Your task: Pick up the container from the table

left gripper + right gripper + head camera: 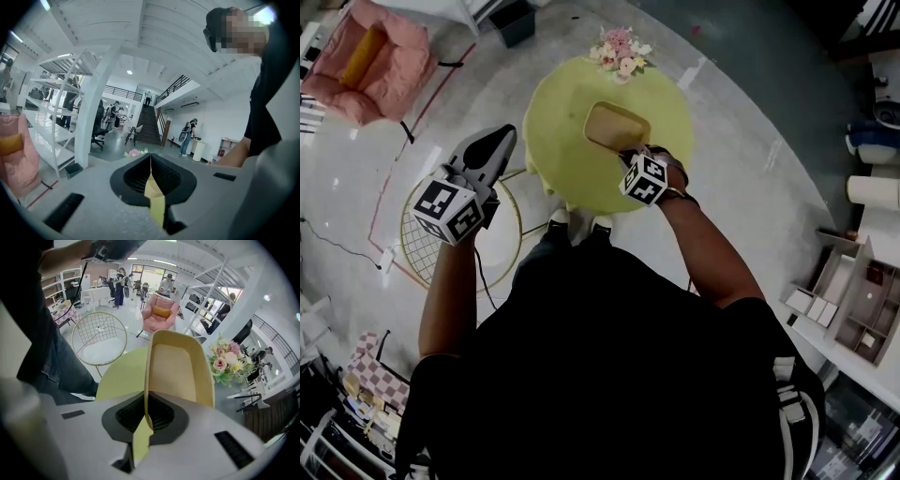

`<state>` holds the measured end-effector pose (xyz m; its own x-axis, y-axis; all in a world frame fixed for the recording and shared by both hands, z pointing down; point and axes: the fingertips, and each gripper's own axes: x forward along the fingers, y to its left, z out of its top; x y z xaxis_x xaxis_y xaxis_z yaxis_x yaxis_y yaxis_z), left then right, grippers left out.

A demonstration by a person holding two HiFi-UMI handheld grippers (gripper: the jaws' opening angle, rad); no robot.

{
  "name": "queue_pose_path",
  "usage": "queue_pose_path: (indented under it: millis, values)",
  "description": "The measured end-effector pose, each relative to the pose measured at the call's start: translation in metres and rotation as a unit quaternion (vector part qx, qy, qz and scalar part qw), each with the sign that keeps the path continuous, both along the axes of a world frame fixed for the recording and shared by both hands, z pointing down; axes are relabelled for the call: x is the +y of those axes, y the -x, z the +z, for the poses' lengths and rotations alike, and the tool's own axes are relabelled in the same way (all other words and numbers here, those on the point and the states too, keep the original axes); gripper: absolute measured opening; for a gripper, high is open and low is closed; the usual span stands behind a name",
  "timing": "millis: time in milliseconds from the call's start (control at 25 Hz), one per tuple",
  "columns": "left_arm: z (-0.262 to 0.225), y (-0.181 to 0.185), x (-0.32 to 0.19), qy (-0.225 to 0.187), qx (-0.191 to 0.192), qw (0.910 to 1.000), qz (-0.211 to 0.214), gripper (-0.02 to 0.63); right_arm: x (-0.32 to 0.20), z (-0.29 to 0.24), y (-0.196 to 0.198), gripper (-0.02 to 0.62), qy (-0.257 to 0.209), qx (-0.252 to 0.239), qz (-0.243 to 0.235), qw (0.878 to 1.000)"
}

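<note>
The container [617, 127] is a cream, shallow rectangular tray over the round yellow-green table [572, 159]. My right gripper [630, 150] is shut on its near rim. In the right gripper view the container [180, 373] hangs from one thin side wall pinched between the pads of that gripper [146, 401], and seems lifted off the table [119, 373]. My left gripper [504, 134] hovers beside the table's left edge, over the floor. In its own view the left gripper [150, 161] has its pads together and nothing between them.
A bunch of pink and white flowers [620, 50] stands at the table's far edge. A round wire chair [427, 246] sits on the floor at the left, below my left hand. A pink armchair [366, 58] is at the far left, and shelving [853, 300] at the right.
</note>
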<state>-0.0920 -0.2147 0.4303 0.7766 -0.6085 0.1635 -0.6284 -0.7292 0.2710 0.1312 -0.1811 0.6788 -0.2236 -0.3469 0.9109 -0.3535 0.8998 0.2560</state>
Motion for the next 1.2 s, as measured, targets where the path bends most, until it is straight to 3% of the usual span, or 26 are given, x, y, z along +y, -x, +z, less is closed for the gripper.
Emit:
queue_pose_path:
  millis: [1200]
  values:
    - [-0.030,-0.054,0.009,-0.027,0.008,0.9983,0.051,0.017,0.023,-0.139,-0.044,0.015,-0.054,-0.015,0.040,0.998]
